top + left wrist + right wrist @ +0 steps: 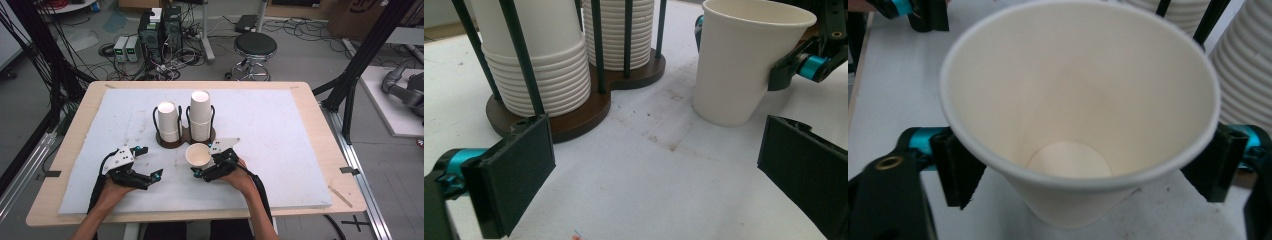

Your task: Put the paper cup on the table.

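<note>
White paper cup stands between the right hand-held gripper's spread jaws; left hand-held gripper spread, empty.

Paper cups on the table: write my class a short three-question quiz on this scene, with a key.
1. True or false: the lone cup lies on its side.
2. In the high view, which stack in the holder is taller, the left stack or the right stack?
3. The left gripper is: A) holding a cup, B) open and empty, C) shut on the holder.

Key: 1 false, it stands upright, mouth up, between the jaws of the right gripper. 2 the right stack. 3 B.
</note>
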Action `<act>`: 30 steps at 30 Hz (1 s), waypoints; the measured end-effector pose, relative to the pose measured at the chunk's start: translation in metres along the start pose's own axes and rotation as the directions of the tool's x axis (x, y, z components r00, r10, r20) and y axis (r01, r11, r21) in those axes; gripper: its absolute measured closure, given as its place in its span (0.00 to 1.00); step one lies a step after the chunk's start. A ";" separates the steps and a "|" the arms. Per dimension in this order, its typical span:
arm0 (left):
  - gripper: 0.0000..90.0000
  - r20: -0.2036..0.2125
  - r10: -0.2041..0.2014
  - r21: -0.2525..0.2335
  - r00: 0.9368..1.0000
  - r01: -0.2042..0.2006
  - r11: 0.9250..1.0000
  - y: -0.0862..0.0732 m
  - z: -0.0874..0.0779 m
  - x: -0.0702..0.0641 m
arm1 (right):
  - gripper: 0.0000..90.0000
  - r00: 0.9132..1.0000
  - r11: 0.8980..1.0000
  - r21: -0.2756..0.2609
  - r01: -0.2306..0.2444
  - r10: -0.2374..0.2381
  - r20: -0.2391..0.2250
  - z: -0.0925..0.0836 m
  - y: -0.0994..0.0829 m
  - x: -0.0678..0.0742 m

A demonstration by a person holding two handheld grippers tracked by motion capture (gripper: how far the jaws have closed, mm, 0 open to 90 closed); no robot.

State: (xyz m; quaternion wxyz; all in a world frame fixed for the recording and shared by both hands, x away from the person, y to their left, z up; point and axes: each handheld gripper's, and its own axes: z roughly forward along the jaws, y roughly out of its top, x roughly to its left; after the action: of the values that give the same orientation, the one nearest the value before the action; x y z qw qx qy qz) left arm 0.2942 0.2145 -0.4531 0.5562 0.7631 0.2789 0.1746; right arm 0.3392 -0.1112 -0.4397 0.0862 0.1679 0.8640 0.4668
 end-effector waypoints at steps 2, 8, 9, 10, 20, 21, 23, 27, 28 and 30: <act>0.02 0.002 -0.001 0.000 1.000 0.001 1.000 0.000 0.000 0.000 | 0.16 1.000 1.000 -0.003 0.000 0.000 0.000 -0.001 0.000 0.001; 0.02 0.001 -0.001 0.000 1.000 0.001 1.000 0.000 0.000 0.000 | 0.16 1.000 1.000 -0.011 0.011 -0.011 -0.007 -0.006 0.001 0.001; 0.02 0.000 -0.001 -0.001 1.000 0.001 1.000 0.000 0.000 0.000 | 0.16 1.000 1.000 -0.008 0.010 -0.010 -0.012 -0.007 0.001 0.001; 0.02 -0.001 -0.002 -0.001 1.000 0.002 1.000 0.000 0.000 0.000 | 0.16 1.000 1.000 -0.007 0.008 -0.008 -0.016 -0.008 0.000 0.001; 0.02 0.001 -0.004 0.000 1.000 0.004 1.000 0.000 0.000 0.001 | 0.16 1.000 1.000 -0.025 0.002 -0.001 0.017 -0.034 -0.014 -0.001; 0.02 0.001 -0.004 0.000 1.000 0.004 1.000 0.000 0.000 0.001 | 0.16 1.000 1.000 -0.025 0.002 -0.001 0.017 -0.034 -0.014 -0.001; 0.02 0.004 -0.013 -0.005 1.000 0.013 1.000 0.000 -0.001 0.001 | 0.16 0.999 0.999 -0.032 -0.006 0.008 0.043 -0.045 -0.022 -0.002; 0.02 0.008 -0.011 -0.008 1.000 0.011 1.000 0.000 -0.001 0.002 | 0.16 0.997 0.999 -0.046 -0.013 0.017 0.074 -0.056 -0.030 -0.002; 0.02 0.010 -0.010 -0.007 1.000 0.010 1.000 0.000 -0.001 0.002 | 0.16 0.996 0.999 -0.048 -0.020 0.024 0.086 -0.062 -0.034 -0.004; 0.02 0.010 -0.007 -0.006 1.000 0.007 1.000 0.000 -0.001 0.002 | 0.16 0.994 0.998 -0.059 -0.029 0.035 0.103 -0.069 -0.038 -0.005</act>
State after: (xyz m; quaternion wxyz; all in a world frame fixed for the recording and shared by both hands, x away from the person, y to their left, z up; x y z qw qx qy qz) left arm 0.2950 0.2165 -0.4531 0.5606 0.7612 0.2783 0.1697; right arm 0.3150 -0.1861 -0.4333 0.1284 0.2035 0.8417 0.4833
